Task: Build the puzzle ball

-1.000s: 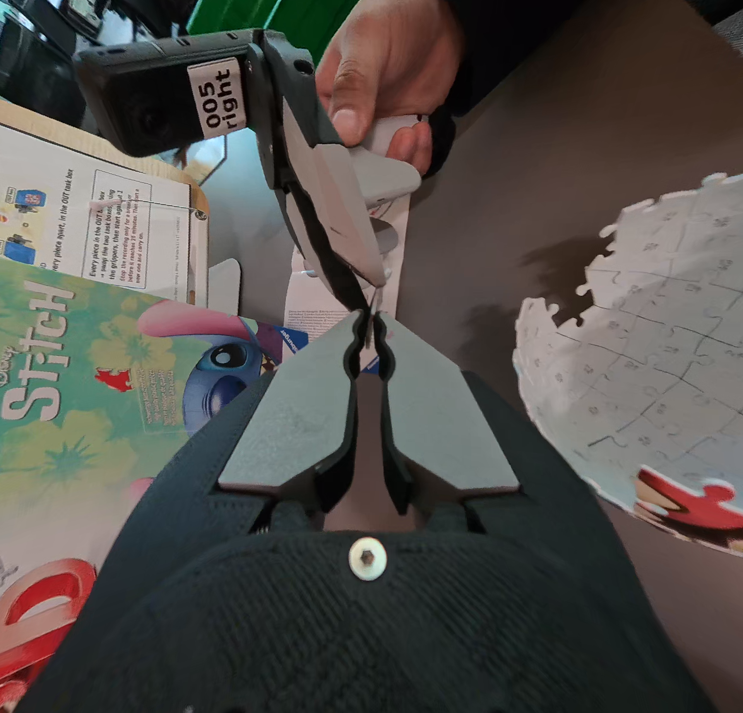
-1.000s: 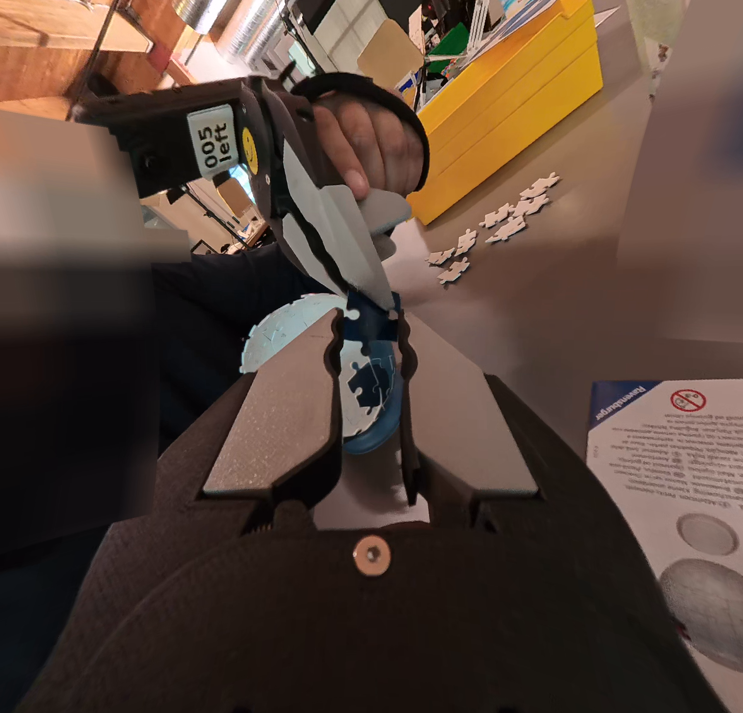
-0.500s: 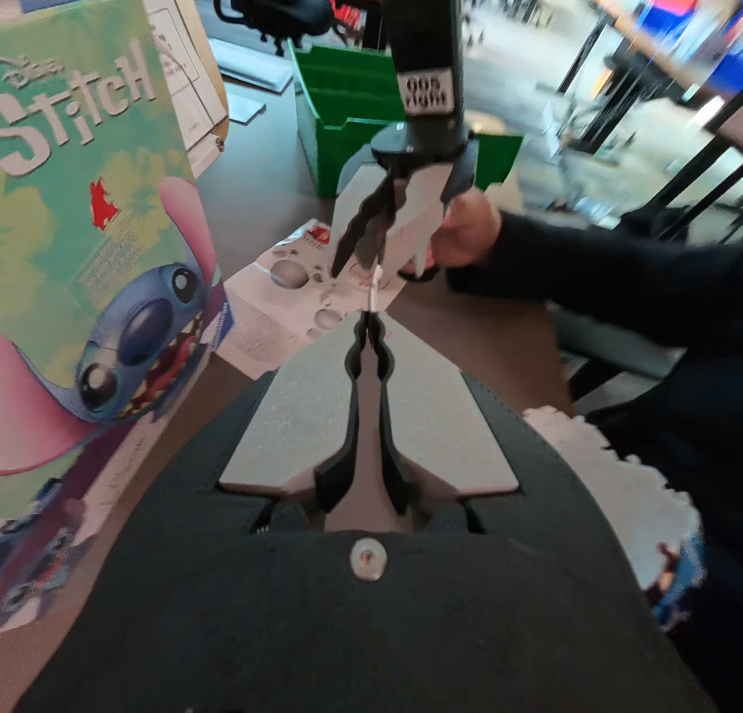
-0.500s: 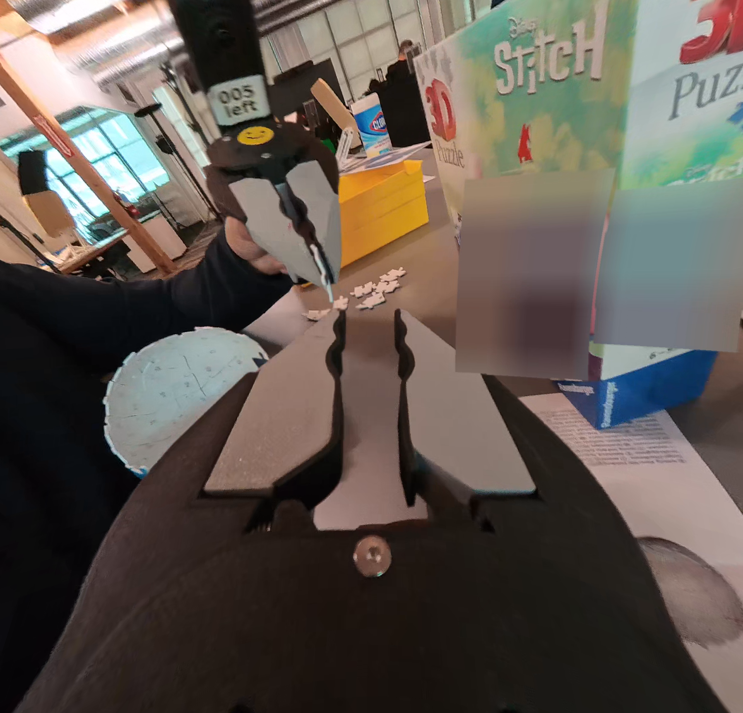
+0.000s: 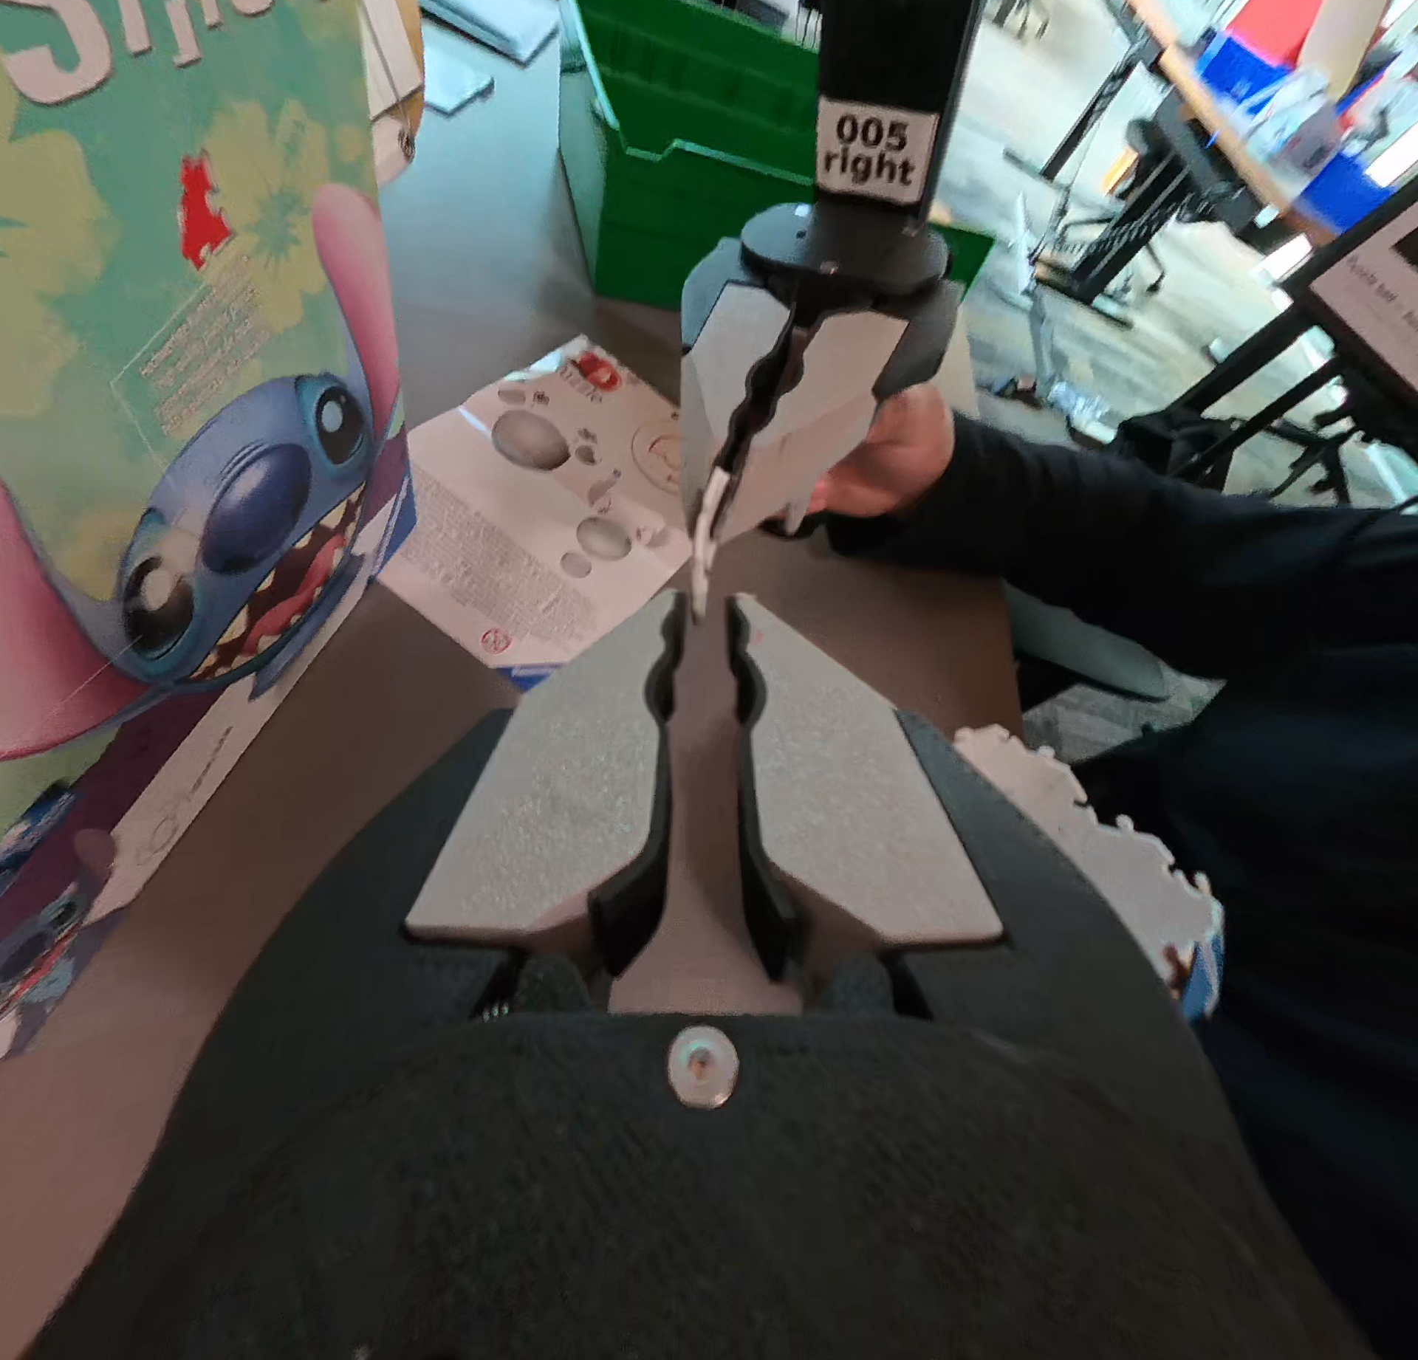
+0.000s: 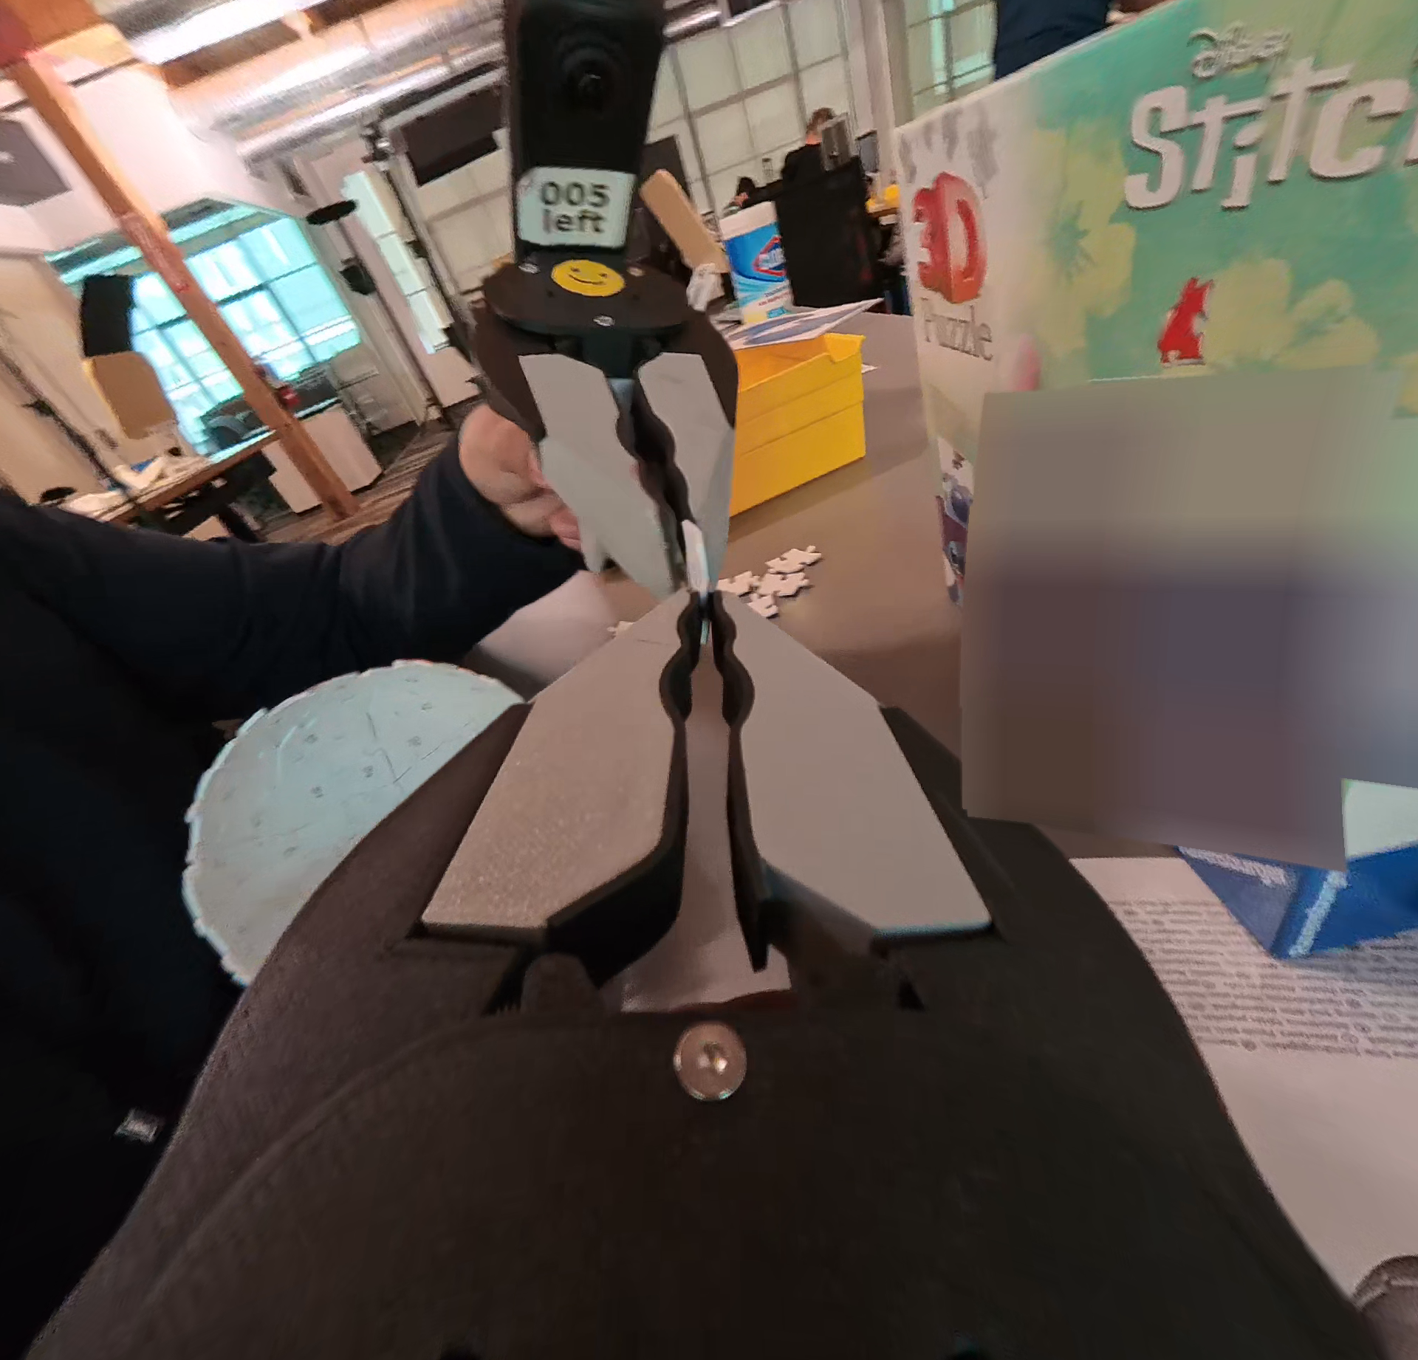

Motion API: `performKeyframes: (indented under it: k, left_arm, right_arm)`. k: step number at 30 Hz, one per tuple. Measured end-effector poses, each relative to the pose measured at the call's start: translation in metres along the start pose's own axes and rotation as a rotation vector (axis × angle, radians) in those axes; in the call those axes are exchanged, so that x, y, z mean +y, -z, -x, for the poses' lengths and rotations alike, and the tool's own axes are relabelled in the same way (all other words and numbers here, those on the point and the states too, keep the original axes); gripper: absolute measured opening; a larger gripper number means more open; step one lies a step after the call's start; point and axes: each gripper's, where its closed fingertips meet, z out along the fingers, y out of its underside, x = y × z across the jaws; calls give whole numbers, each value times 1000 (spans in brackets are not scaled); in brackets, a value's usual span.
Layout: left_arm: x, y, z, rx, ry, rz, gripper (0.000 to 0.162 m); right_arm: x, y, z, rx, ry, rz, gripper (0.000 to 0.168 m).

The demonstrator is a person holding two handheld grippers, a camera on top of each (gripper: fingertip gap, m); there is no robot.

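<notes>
One small white puzzle piece (image 6: 697,556) is clamped edge-on between the closed fingers of the right gripper (image 6: 702,617) at frame centre. The fingers of the left gripper (image 5: 706,608) are held slightly apart around its tip. The half-built puzzle ball (image 6: 322,778) is seen lower left, the loose pieces (image 6: 775,583) farther behind.

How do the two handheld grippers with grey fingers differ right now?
The left gripper is open, jaws apart; the right gripper is shut on a small white puzzle piece. The left carries a yellow smiley sticker; none shows on the right. Both have grey fingers and black bodies.
</notes>
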Motion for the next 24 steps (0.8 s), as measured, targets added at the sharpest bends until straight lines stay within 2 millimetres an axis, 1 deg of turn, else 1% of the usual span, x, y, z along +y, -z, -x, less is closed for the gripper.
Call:
performKeyframes:
  k: [1,2,6,8,11,15,18,20,22,24]
  left_arm:
    - [1,8,4,-21,-9,21,15]
    - [-1,16,8,-38,-22,24,17]
    - [-8,44,17,-97,-45,20,20]
    - [-10,52,22,-150,-72,17,20]
    - [-13,57,17,-159,-93,14,20]
    - [-18,59,8,-157,-129,7,20]
    - [-17,54,5,-153,-144,24,20]
    - [-9,47,8,-160,-144,68,20]
    - [-1,38,14,-177,-142,104,21]
    - [3,24,12,-140,-123,100,20]
  right_arm:
    - [0,1,-4,18,-14,-2,0]
    - [0,2,-5,16,-26,-1,0]
    - [-1,8,-12,20,-52,-9,0]
    - [-2,9,-14,19,-66,-13,0]
    - [4,6,-17,15,-84,12,0]
    - [14,0,-18,14,-85,59,0]
    - [17,-2,-19,16,-79,72,0]
    - [13,-2,-17,9,-80,46,0]
    - [2,0,-12,-5,-71,-20,0]
    - [-11,4,-8,-8,-58,-93,0]
